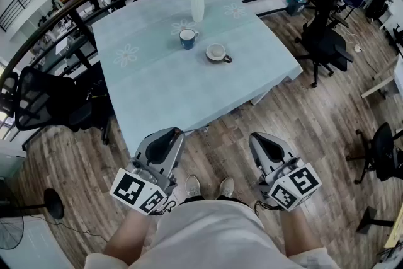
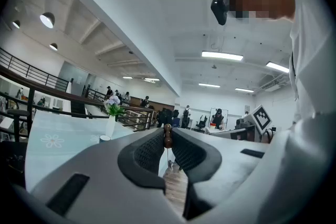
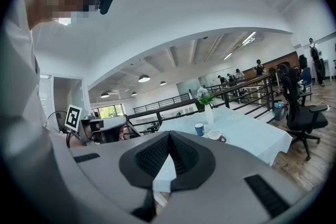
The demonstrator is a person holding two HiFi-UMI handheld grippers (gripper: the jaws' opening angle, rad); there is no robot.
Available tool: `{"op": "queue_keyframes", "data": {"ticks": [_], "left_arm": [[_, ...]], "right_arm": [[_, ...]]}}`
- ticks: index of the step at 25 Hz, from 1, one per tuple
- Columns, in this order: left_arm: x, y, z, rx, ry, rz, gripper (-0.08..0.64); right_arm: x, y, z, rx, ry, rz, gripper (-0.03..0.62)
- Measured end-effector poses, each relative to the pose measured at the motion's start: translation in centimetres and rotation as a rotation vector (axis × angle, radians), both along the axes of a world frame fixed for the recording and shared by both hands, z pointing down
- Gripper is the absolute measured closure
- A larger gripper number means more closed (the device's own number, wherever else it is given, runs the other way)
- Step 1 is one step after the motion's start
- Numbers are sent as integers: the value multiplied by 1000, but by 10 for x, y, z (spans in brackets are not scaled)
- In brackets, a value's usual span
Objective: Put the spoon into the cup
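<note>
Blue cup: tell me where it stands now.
In the head view the blue cup stands on the table's far half, just this side of the white vase, with the white cup to its right.

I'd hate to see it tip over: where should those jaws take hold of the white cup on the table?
By its dark handle, I'd guess, coming from the near right: the white cup stands upright and the handle sticks out toward that side, clear of the blue cup.
</note>
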State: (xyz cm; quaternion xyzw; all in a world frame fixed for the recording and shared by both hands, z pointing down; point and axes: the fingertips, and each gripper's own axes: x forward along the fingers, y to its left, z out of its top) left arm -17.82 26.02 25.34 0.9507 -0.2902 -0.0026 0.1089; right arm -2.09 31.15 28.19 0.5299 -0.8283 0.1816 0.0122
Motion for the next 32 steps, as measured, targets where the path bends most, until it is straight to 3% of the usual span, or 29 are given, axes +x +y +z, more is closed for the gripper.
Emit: {"op": "queue_keyframes", "data": {"ticks": [15,32], "left_arm": [[33,12,6,-6,-16,-12,503],[86,27,9,6,-42,-101,503]], "right_arm": [[34,8,4,6,-7,0,571],[101,15,16,6,-29,-61,571]]}}
